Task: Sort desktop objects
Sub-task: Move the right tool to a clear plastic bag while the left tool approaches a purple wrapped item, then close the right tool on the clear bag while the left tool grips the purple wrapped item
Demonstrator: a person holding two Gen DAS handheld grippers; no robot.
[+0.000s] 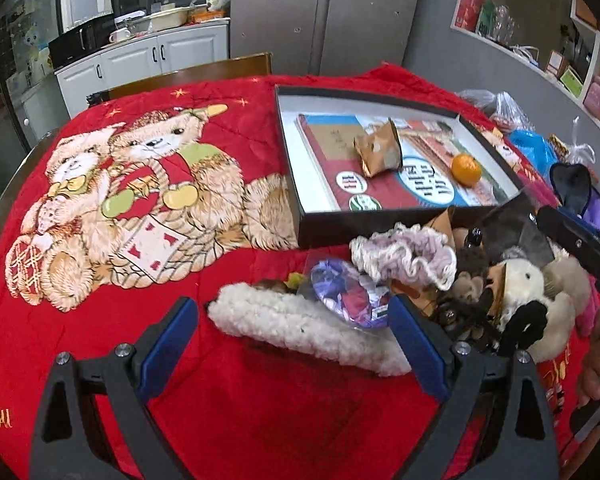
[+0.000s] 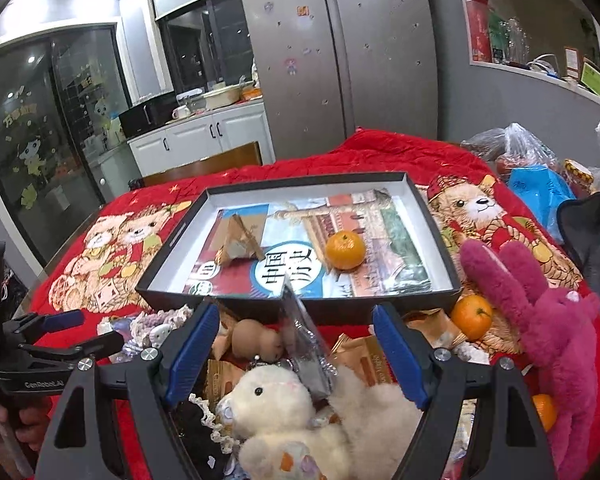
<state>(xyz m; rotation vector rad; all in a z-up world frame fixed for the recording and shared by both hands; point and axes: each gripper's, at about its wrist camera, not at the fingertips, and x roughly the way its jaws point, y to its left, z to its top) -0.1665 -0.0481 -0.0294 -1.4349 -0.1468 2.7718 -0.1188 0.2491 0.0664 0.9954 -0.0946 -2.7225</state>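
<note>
A black box lid (image 1: 296, 184) (image 2: 172, 240) lies on the red blanket with a book, a crumpled gold wrapper (image 1: 378, 150) (image 2: 240, 242) and a tangerine (image 1: 466, 169) (image 2: 345, 250) in it. My left gripper (image 1: 294, 322) is open over a white fluffy item (image 1: 300, 330), near a purple packet (image 1: 346, 294) and a lilac scrunchie (image 1: 404, 256). My right gripper (image 2: 296, 332) is open above a white plush bear (image 2: 272, 404) and a clear plastic packet (image 2: 304, 344). A pink plush rabbit (image 2: 540, 328) and a second tangerine (image 2: 471, 316) lie to the right.
A red teddy-bear blanket (image 1: 180, 208) covers the table. Plastic bags (image 2: 532, 160) and a blue bag (image 1: 532, 148) sit at the far right. A dark cloth item (image 2: 596, 232) lies at the right edge. A wooden chair (image 1: 204, 74) stands behind the table.
</note>
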